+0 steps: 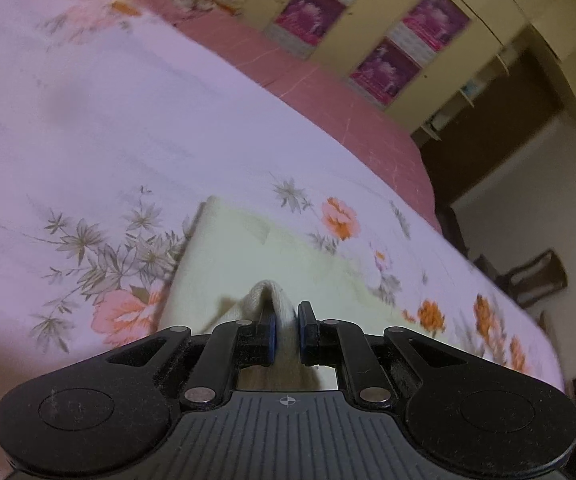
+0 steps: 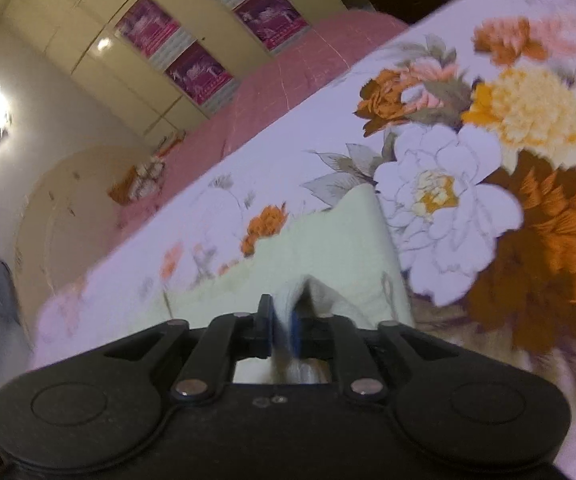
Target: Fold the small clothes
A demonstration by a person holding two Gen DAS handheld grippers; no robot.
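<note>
A small cream garment (image 1: 256, 256) lies flat on the floral bedsheet (image 1: 128, 120), its far corner squared off. In the left wrist view my left gripper (image 1: 286, 328) is shut on a raised fold of its near edge, the cloth pinched between the blue pads. The right wrist view shows the same garment (image 2: 327, 248) stretching away over the sheet (image 2: 447, 184). My right gripper (image 2: 284, 328) has a bunched fold of the cloth filling the narrow gap between its pads; that part of the picture is blurred. Both grippers point down at the bed.
A pink quilt (image 1: 327, 92) covers the far part of the bed, also seen in the right wrist view (image 2: 288, 80). A cream wardrobe with purple panels (image 1: 367, 40) stands behind. The bed's edge drops off at the right, with a dark piece of furniture (image 1: 535, 276) beyond.
</note>
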